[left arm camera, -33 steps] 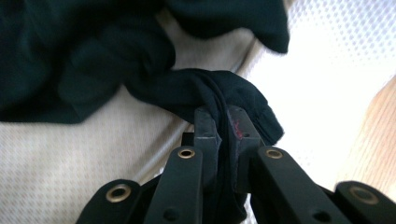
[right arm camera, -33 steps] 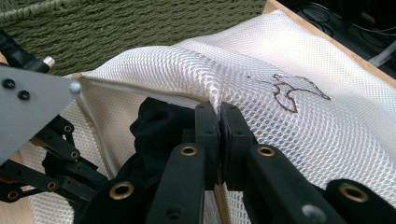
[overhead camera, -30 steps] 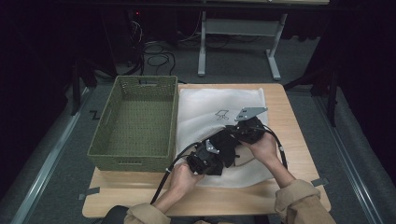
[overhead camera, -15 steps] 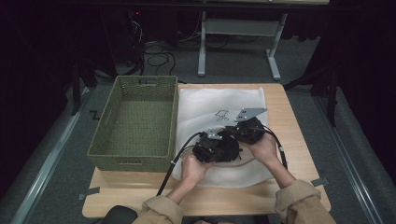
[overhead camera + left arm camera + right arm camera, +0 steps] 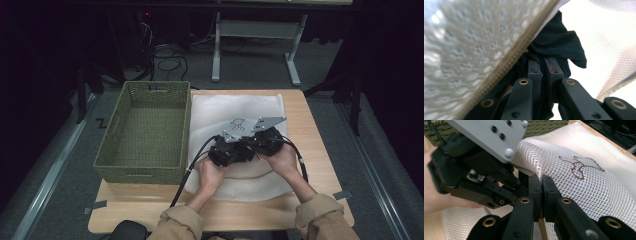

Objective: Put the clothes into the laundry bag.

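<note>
Now the dark garment is going into the mesh bag: right gripper jaws clamp the bag's edge beside the basket, left gripper jaws pinch the garment. Next, probably, push deeper, then release.

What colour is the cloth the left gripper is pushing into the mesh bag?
Dark, close to black cloth; the left gripper view shows it best.

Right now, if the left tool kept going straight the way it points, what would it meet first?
The dark cloth its jaws already pinch, inside the white mesh bag. Beyond it, likely the bag's far mesh wall, though depth is unclear in the left tool view.
</note>
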